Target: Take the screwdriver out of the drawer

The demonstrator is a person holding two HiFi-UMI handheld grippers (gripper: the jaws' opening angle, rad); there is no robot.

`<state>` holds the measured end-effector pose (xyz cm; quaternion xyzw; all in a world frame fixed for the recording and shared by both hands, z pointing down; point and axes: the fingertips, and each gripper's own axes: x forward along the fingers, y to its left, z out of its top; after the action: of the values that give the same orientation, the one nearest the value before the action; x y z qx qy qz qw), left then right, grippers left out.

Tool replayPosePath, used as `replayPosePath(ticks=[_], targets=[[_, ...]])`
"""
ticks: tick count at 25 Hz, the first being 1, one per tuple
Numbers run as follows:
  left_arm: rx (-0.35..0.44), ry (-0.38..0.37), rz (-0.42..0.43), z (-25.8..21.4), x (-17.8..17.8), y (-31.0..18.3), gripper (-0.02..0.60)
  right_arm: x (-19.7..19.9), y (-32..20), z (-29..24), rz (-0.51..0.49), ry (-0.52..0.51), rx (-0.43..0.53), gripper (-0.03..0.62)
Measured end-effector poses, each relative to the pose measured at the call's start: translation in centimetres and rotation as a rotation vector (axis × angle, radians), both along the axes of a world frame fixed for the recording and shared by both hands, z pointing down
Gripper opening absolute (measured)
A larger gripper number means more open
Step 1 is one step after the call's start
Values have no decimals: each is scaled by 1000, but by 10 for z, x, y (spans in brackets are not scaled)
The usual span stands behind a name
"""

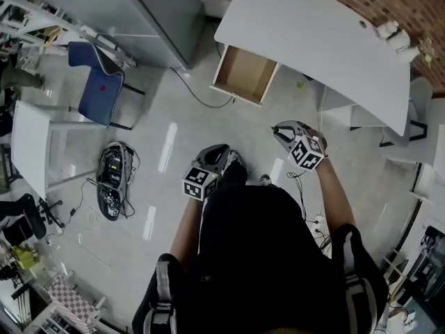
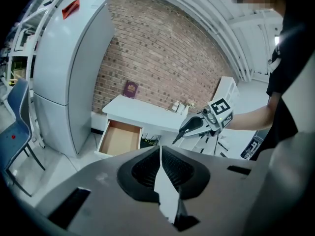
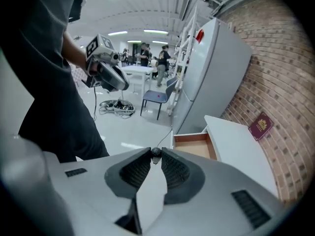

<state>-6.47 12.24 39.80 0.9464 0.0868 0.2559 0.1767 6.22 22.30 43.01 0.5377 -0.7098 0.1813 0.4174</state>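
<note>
At the left edge of the head view a tangle of cables (image 1: 115, 179) lies on the pale floor (image 1: 167, 124). Above it, in the upper left, stands a blue chair (image 1: 97, 82) next to a tall grey fridge (image 1: 156, 12).

Just left of centre I hold my left gripper (image 1: 217, 155) low in front of me, over the floor. In the left gripper view its jaws meet at the tips and I see nothing between them.

Above centre the drawer (image 1: 243, 72) stands pulled out from under the white desk (image 1: 313, 40), with its brown bottom showing.

Right of centre I hold my right gripper (image 1: 281, 132) out in front of me, below the desk's front edge and well apart from the drawer. In the right gripper view its jaws are nearly together and pinch the screwdriver (image 3: 156, 154) at their very tips. From there it shows end-on as a small dark round knob. In the left gripper view a thin dark shaft sticks out of the right gripper's nose, pointing down and to the left. The screwdriver is out of the drawer, up in the air in my right gripper.

Far right in the right gripper view, a maroon booklet (image 3: 261, 126) lies on the desk against the brick wall (image 3: 275, 73).
</note>
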Motion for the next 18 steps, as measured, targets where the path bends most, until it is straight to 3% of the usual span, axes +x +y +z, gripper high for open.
replayPosePath(ticks=[5, 12, 18], targets=[[32, 30, 14, -24, 9, 21, 23, -11, 33, -32, 111, -84, 122, 121], [48, 61, 25, -60, 13, 80, 23, -19, 96, -55, 288, -289, 245, 121], [75, 67, 45, -68, 6, 127, 23, -33, 137, -72, 351, -420, 383, 123]])
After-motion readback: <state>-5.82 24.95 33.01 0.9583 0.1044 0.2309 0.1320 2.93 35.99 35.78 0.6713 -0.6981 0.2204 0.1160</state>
